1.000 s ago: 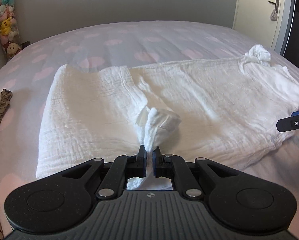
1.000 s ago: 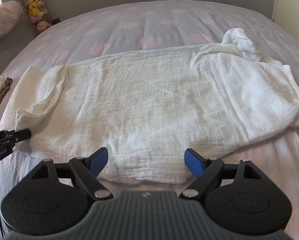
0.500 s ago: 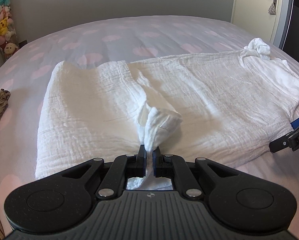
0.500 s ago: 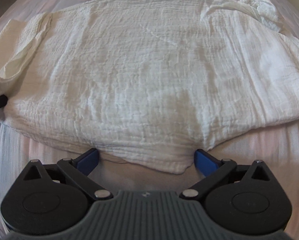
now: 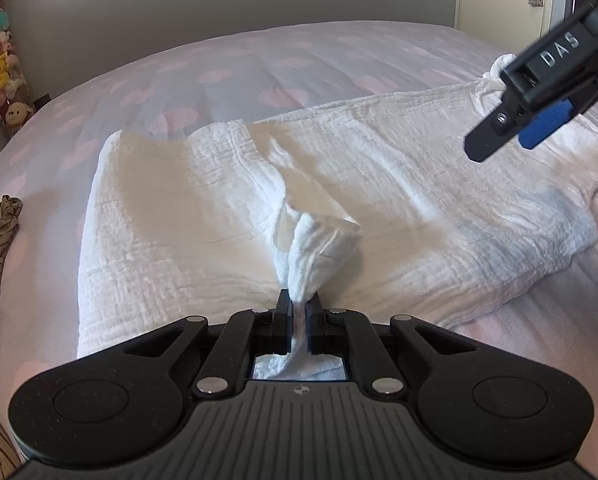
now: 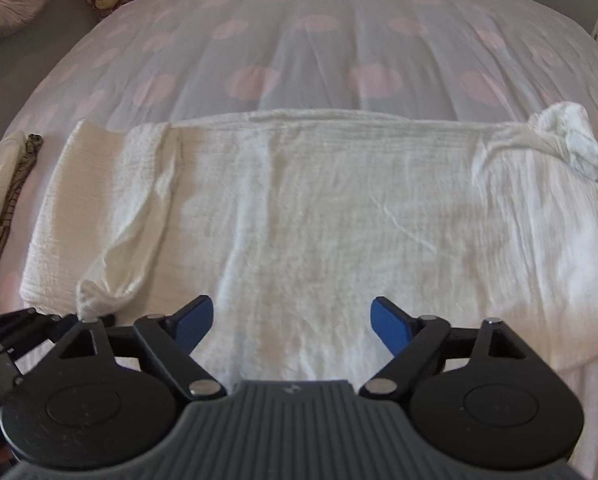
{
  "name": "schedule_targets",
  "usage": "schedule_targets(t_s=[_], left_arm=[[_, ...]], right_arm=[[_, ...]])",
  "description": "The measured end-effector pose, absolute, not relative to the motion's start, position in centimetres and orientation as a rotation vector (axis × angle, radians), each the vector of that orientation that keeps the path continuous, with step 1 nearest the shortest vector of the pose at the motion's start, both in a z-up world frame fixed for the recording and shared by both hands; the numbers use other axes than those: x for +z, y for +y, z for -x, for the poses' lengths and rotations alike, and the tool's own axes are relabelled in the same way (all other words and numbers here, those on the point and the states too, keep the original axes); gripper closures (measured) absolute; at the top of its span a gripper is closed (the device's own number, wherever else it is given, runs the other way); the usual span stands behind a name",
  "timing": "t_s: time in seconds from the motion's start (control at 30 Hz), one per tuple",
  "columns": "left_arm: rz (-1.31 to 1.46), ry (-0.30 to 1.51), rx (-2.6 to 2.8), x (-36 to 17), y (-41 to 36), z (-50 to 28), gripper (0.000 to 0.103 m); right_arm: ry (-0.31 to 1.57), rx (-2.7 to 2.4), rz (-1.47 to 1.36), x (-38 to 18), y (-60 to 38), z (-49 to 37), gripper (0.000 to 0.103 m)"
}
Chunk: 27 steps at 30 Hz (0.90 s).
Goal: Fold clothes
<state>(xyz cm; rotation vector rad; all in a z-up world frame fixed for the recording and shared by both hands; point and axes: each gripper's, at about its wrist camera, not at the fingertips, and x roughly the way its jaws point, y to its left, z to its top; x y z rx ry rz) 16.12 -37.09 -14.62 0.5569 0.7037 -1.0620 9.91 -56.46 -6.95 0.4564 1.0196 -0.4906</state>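
Garment lying spread along bed's near edge, unfolded. I'm pinching its near hem in left claw; right claw hovering, jaws apart. Folding mostly left.

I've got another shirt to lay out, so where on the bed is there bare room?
Free: the broad dotted sheet beyond the white garment's far edge. Crowded: the near half, covered by the garment, pinched by the left gripper; the striped cloth fills the left edge.
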Motion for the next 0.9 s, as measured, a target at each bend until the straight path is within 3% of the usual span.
schedule_targets(t_s=[0.6, 0.7, 0.77, 0.9], left_arm=[[-0.682, 0.580, -1.102, -14.9, -37.2, -14.7, 0.099], [-0.689, 0.576, -1.117, -14.9, -37.2, -14.8, 0.099], [-0.695, 0.577, -1.124, -15.0, -37.3, -14.8, 0.099], [-0.706, 0.580, -1.139, -15.0, -37.4, -14.9, 0.099]], right_arm=[[1.018, -0.297, -0.517, -8.2, -53.9, -19.5, 0.017], [1.042, -0.278, -0.517, -9.1, -53.9, -20.7, 0.019], [1.060, -0.265, -0.511, -9.7, -54.0, -21.6, 0.027], [1.094, -0.236, -0.489, -10.4, -54.0, -23.2, 0.028]])
